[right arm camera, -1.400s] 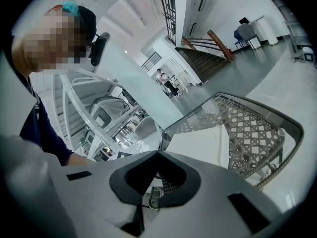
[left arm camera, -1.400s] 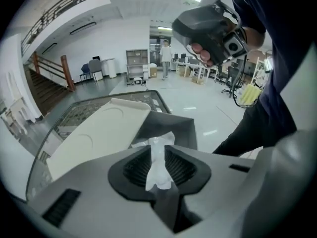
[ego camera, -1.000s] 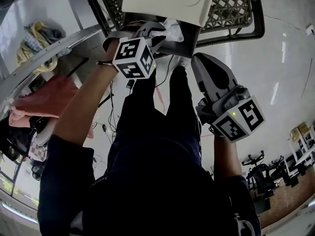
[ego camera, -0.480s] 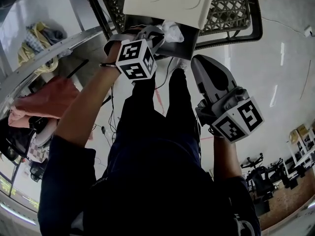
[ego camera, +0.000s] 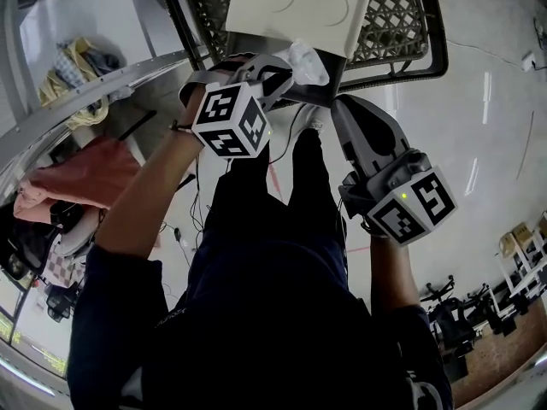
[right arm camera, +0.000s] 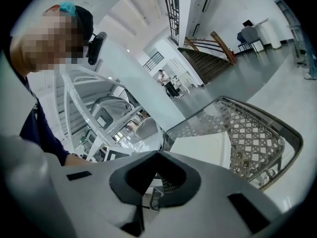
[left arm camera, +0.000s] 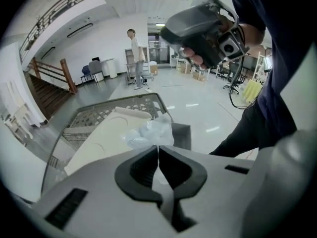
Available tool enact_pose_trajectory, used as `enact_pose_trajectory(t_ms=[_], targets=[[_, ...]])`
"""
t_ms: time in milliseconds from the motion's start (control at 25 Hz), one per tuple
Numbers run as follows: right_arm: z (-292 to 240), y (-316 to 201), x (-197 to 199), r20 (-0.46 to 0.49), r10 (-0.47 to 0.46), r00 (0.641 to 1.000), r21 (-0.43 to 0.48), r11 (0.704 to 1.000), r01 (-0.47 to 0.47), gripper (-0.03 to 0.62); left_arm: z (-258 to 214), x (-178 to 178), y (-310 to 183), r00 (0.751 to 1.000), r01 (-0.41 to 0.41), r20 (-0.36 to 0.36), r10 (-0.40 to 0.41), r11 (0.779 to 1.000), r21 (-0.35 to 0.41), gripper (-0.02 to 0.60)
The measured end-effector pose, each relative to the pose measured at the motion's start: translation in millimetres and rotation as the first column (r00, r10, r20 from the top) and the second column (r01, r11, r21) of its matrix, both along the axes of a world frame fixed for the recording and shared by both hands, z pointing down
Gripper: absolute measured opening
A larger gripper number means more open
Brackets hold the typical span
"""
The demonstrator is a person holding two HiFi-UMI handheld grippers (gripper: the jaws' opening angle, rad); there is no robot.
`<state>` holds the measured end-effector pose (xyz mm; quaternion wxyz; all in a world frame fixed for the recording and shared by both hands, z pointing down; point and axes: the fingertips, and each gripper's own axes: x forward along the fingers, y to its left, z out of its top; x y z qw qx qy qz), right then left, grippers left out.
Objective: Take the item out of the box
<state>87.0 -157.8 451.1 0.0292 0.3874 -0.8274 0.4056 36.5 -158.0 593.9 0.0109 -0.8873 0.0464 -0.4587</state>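
Note:
A white box lid point(ego camera: 295, 7) lies on a dark open box point(ego camera: 329, 79) inside a black lattice basket point(ego camera: 402, 24). My left gripper point(ego camera: 286, 71) is shut on a crumpled clear plastic packet point(ego camera: 305, 58) at the box's near edge. The left gripper view has the packet point(left arm camera: 148, 132) pinched at the jaw tips of that gripper point(left arm camera: 158, 148), with the white lid point(left arm camera: 106, 138) and dark box point(left arm camera: 182, 134) behind. My right gripper point(ego camera: 344, 108) hangs shut and empty, nearer than the basket and to its right. In its own view the right gripper point(right arm camera: 157, 153) points at the white lid point(right arm camera: 205, 150).
The lattice basket point(right arm camera: 252, 138) rests on a pale glossy floor point(ego camera: 487, 118). A metal rack with cloths point(ego camera: 77, 173) stands at the left. The person's dark legs point(ego camera: 273, 229) fill the middle. Another person point(left arm camera: 134, 58) stands far off in the hall.
My left gripper has shifted slightly nearer and down with the plastic packet held in it. The right gripper has barely moved.

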Motion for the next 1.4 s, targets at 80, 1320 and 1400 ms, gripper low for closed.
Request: enact_pose_trajectory(t_ms=[80, 1320, 1400], targets=[[-8.0, -3.5, 0.4, -0.004, 0.001, 1.000, 0.019, 1.000, -0.001, 0.025, -16.8, 1.3, -5.4, 0.999, 0.017, -0.028, -0.017, 1.000, 0.023, 0.014], [-225.1, -26.5, -13.0, -0.063, -0.031, 0.997, 0.410, 0.910, 0.055, 0.025, -324.1, -24.4, -34.0, 0.782, 0.457, -0.542, -0.307, 0.874, 0.165, 0.011], [-235.4, -26.0, -12.4, -0.066, -0.029, 0.997, 0.430, 0.901, 0.055, 0.025, -336.8, -24.3, -32.4, 0.773, 0.465, -0.558, -0.301, 0.867, 0.177, 0.011]])
